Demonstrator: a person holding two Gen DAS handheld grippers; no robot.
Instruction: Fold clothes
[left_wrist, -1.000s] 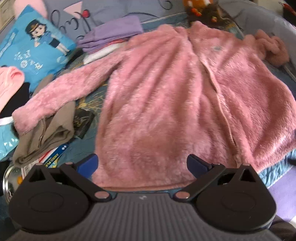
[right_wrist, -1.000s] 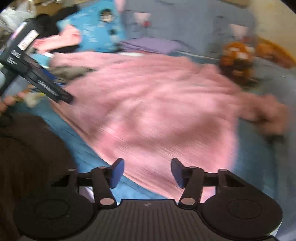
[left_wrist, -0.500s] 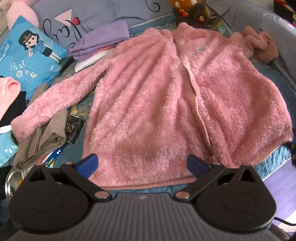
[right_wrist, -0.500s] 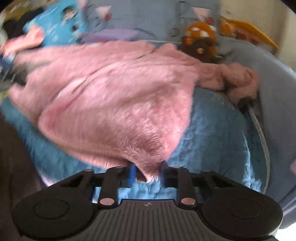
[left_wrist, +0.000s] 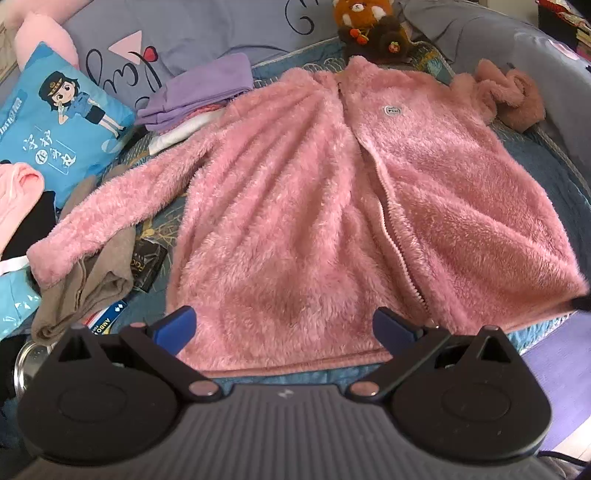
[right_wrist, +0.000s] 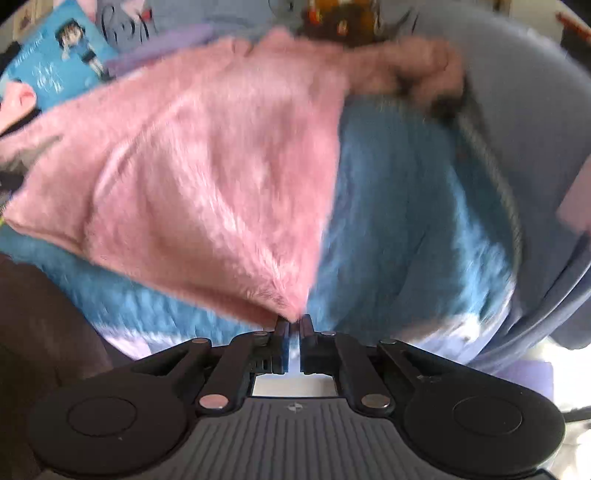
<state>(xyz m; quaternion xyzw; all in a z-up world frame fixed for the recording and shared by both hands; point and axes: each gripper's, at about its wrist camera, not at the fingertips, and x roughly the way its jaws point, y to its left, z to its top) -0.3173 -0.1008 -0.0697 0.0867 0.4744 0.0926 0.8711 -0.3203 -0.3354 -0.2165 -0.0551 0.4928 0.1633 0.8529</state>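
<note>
The fluffy pink jacket (left_wrist: 332, 206) lies spread flat on the blue bed (right_wrist: 406, 229). The right gripper (right_wrist: 294, 325) pinches its near right corner tight. The left gripper (left_wrist: 284, 326) hangs over the near hem, fingers wide apart.

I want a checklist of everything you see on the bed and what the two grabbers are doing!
Surface: blue quilt on a bed, mostly covered.
Job's things: pink fleece jacket lies spread front-up, zip closed at the bottom; one sleeve stretched out, the other bunched by the collar.
Clutter: blue cartoon bag, purple folded clothes, tan garment, plush toy.
Grippers: left gripper open, over the hem, touching nothing. right gripper has just closed, pinching the jacket's bottom corner.
Cables: dark cable at the picture's lower edge.
Surroundings: grey pillows behind.
</note>
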